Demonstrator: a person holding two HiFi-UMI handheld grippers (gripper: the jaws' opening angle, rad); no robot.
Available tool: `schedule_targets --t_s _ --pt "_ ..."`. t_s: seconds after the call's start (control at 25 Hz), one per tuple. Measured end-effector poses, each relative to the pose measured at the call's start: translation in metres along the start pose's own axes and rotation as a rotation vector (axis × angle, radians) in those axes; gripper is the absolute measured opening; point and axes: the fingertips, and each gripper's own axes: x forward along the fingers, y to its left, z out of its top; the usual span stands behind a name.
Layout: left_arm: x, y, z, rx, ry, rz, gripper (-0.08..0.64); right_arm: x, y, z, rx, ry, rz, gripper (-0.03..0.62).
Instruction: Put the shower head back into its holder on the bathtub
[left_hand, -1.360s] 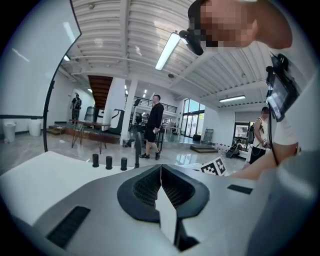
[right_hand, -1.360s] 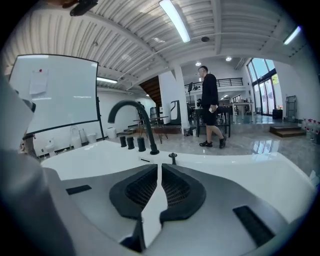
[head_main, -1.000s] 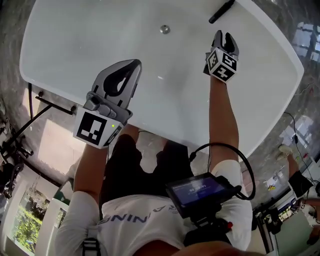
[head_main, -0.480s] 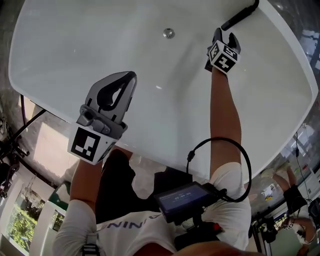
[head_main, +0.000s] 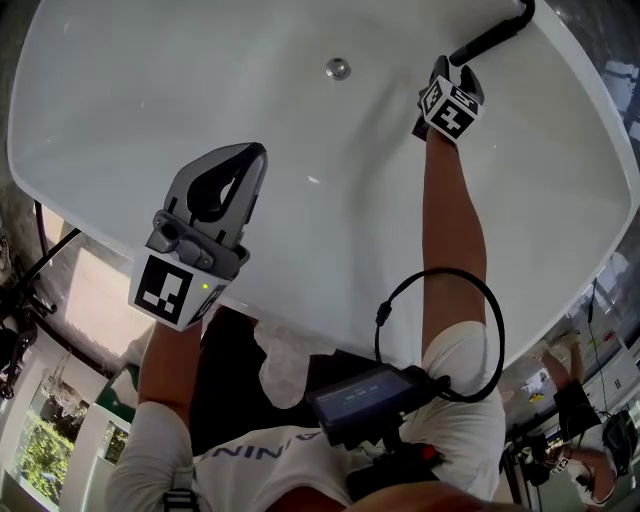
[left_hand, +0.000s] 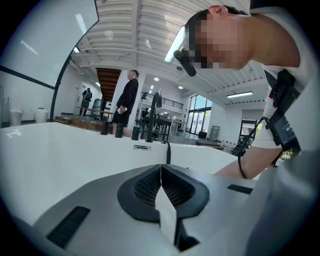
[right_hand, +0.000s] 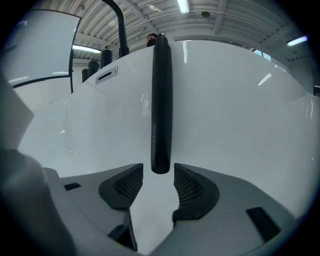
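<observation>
The black shower head wand (head_main: 490, 40) lies on the white bathtub's (head_main: 110, 110) inner slope at the upper right. Its near end points at my right gripper (head_main: 452, 68). In the right gripper view that end of the wand (right_hand: 161, 100) sits just between the tips of my right gripper (right_hand: 158, 172); the jaws are open and there is a gap on both sides. My left gripper (head_main: 245, 155) hangs over the tub's near left part, shut and empty. In its own view, my left gripper (left_hand: 161, 167) has its pads together.
The drain (head_main: 337, 68) sits in the tub floor left of the right gripper. A curved black faucet (right_hand: 120, 25) stands on the far rim. A black cable (head_main: 440, 330) loops from my arm to a device (head_main: 370, 398) on my chest. A person (left_hand: 127, 100) stands beyond the tub.
Both grippers have sunk toward the tub. The right one has closed in on the wand until the wand's near end lies between its fingertips. The left gripper stays shut.
</observation>
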Motion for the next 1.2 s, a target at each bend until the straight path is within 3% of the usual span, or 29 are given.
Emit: schedule_targets --t_s 0.12,0.2,0.56,0.88,1.2 --pt "-0.003 0.005 -0.005 0.001 0.005 -0.001 0.018 0.003 0.004 -0.002 -0.013 -0.003 -0.006 0.190" --pt "-0.003 0.008 -0.008 0.004 0.007 -0.001 0.018 0.006 0.002 -0.001 -0.001 -0.013 -0.027 0.129" --pt "0.003 0.007 -0.006 0.001 0.015 -0.015 0.018 -0.013 -0.004 -0.002 0.022 -0.043 -0.056 0.123" --pt "-0.015 -0.002 0.018 -0.015 0.007 -0.048 0.018 -0.112 0.012 -0.002 0.038 -0.094 -0.067 0.121" --pt "-0.021 -0.016 0.057 -0.009 -0.019 -0.076 0.018 -0.212 0.009 0.051 0.050 -0.192 -0.100 0.121"
